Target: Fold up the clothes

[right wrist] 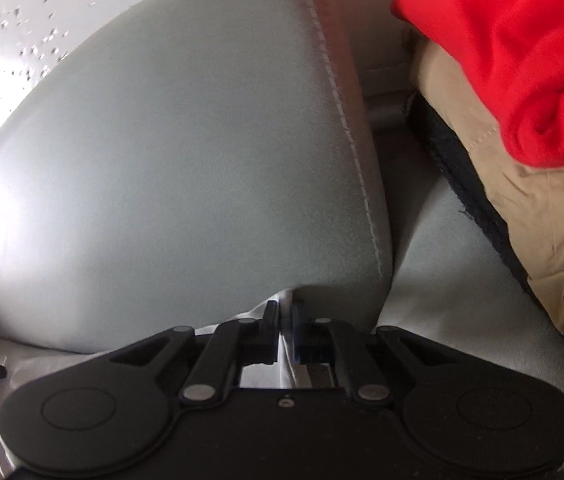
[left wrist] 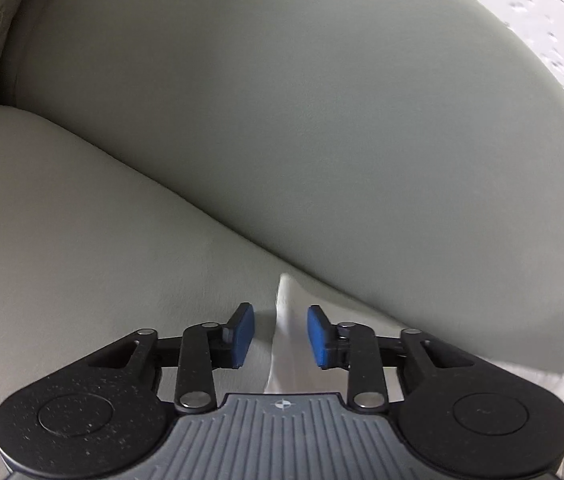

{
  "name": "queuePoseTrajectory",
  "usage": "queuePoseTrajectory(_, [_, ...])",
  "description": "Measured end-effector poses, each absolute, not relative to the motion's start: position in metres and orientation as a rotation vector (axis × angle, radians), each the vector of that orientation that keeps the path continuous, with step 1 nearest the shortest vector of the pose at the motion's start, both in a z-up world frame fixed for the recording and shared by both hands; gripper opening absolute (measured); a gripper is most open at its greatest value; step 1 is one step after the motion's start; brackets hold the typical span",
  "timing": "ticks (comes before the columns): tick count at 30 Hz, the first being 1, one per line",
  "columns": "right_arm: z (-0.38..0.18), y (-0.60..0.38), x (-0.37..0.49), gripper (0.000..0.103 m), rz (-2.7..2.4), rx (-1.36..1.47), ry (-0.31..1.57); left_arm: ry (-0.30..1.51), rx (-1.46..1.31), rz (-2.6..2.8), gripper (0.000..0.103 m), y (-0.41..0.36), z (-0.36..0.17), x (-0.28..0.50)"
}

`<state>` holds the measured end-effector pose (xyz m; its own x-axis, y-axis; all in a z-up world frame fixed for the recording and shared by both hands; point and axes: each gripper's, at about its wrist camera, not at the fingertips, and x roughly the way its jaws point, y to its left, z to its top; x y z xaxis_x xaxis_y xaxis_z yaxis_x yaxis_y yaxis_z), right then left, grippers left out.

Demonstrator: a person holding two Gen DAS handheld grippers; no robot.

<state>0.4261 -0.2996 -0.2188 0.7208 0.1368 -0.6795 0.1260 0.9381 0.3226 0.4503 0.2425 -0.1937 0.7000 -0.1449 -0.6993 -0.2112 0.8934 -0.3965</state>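
Left gripper (left wrist: 281,336): jaws apart, straddling a raised edge of the white cloth (left wrist: 288,344), not clamping it. Right gripper (right wrist: 285,332): jaws closed on the same white cloth, which lies on the grey sofa (right wrist: 170,152) seat by the backrest. Red garment (right wrist: 502,48) tops what looks like a tan garment (right wrist: 534,224), far right.

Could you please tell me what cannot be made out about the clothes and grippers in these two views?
- White cloth garment: left wrist view, type and extent unknown; the left gripper body covers most of it.
- Right gripper: how much white cloth its closed fingers pinch is hidden.
- Red garment and tan garment: right wrist view, cut off by the frame edge.
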Motion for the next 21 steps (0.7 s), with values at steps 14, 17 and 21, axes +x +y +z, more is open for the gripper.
queuePoseTrajectory(14, [-0.185, -0.282, 0.363, 0.005, -0.023, 0.361, 0.652, 0.675, -0.297, 0.029, 0.003, 0.226, -0.133, 0.384])
queuePoseTrajectory(17, [-0.157, -0.283, 0.319, 0.005, -0.03, 0.396, 0.626, 0.655, -0.299, 0.021, 0.003, 0.224, -0.11, 0.341])
queuePoseTrajectory(21, [-0.12, -0.284, 0.26, 0.005, -0.039, 0.443, 0.593, 0.628, -0.301, 0.01, 0.003, 0.222, -0.079, 0.284])
